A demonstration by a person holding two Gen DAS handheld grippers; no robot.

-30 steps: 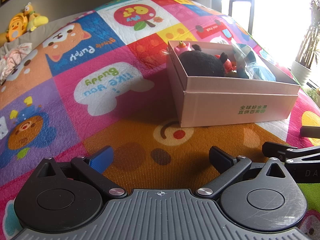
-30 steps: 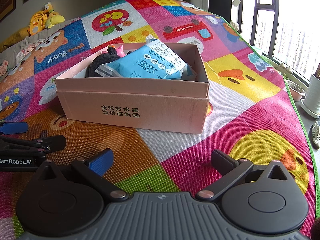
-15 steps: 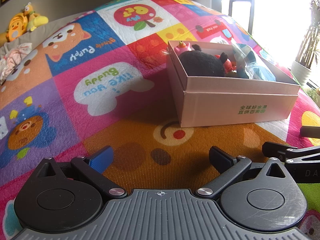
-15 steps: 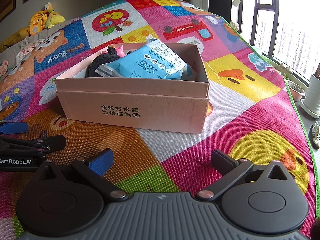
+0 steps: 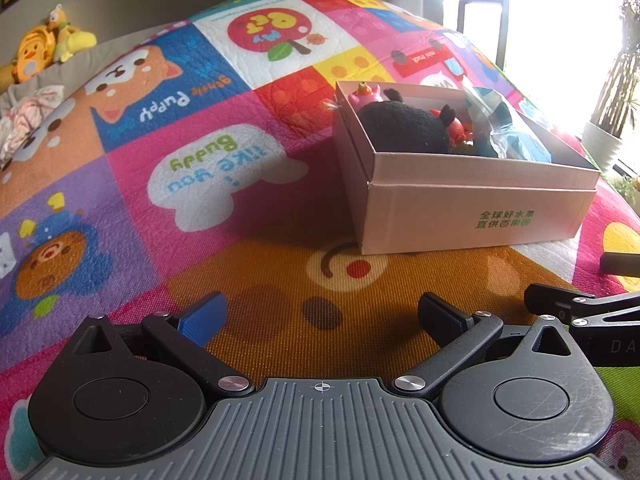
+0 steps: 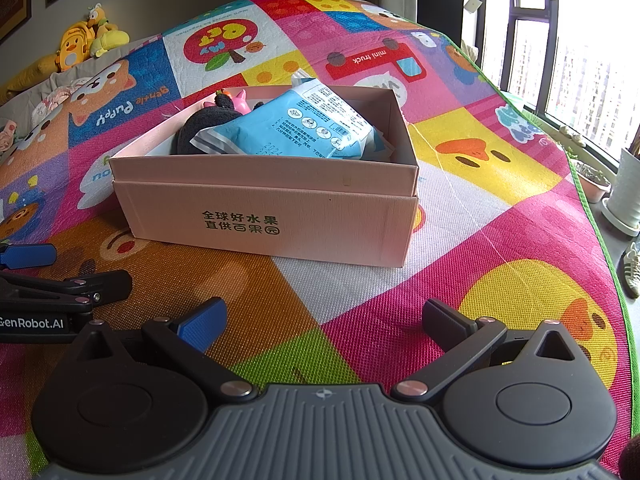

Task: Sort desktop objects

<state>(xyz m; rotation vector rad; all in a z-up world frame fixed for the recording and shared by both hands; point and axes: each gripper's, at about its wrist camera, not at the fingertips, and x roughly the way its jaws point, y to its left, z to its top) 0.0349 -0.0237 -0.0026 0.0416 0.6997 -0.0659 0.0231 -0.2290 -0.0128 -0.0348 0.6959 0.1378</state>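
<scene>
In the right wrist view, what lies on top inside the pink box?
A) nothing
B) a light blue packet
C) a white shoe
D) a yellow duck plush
B: the light blue packet lies on top inside the box, leaning over the black plush; both sets of jaws stand open and hold nothing.

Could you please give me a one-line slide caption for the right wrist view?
Open right gripper faces a pink box holding a blue packet and black plush on a play mat.
</scene>
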